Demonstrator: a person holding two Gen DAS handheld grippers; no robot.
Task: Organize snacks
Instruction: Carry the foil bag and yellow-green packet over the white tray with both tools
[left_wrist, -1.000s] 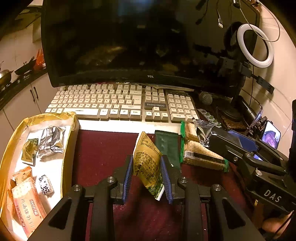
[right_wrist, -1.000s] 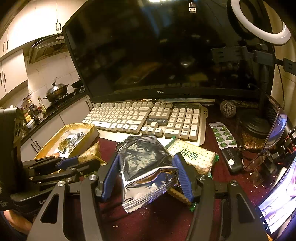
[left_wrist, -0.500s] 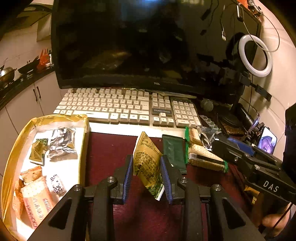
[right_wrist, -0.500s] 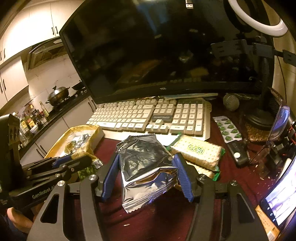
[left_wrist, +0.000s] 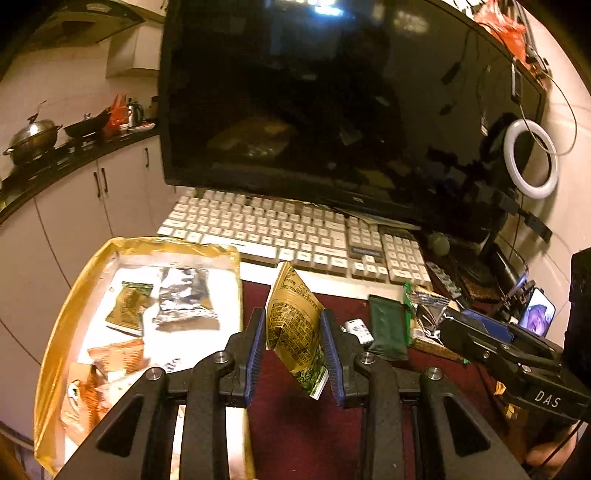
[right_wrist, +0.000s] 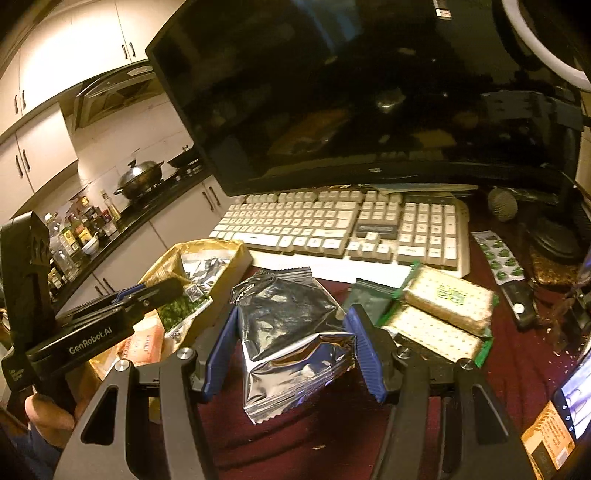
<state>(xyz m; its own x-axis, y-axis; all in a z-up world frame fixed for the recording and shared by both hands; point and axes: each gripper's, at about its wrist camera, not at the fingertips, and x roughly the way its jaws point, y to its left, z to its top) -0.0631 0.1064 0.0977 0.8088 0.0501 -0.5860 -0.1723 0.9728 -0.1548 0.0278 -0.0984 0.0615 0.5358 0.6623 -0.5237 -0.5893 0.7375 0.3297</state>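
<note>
My left gripper (left_wrist: 293, 354) is shut on a gold and green snack packet (left_wrist: 295, 328) and holds it above the dark red mat, just right of the gold tray (left_wrist: 70, 306). The tray holds several snacks, among them a silver packet (left_wrist: 184, 299) and an orange packet (left_wrist: 118, 354). My right gripper (right_wrist: 291, 354) is shut on a silver foil packet (right_wrist: 291, 332), held above the mat. Two cracker packs (right_wrist: 447, 299) and a dark green bar (right_wrist: 365, 295) lie on the mat to its right. The tray also shows in the right wrist view (right_wrist: 162, 266), with the left gripper (right_wrist: 103, 325) beside it.
A white keyboard (left_wrist: 295, 232) and a large black monitor (left_wrist: 332, 110) stand behind the mat. A small wrapped candy (left_wrist: 360, 328) lies near the green bar. A ring light (left_wrist: 532, 158), a phone (left_wrist: 537, 314) and a pill blister (right_wrist: 498, 254) are at the right.
Both grippers have moved left toward the gold tray while keeping hold of their packets. The tray now fills more of the left wrist view.
</note>
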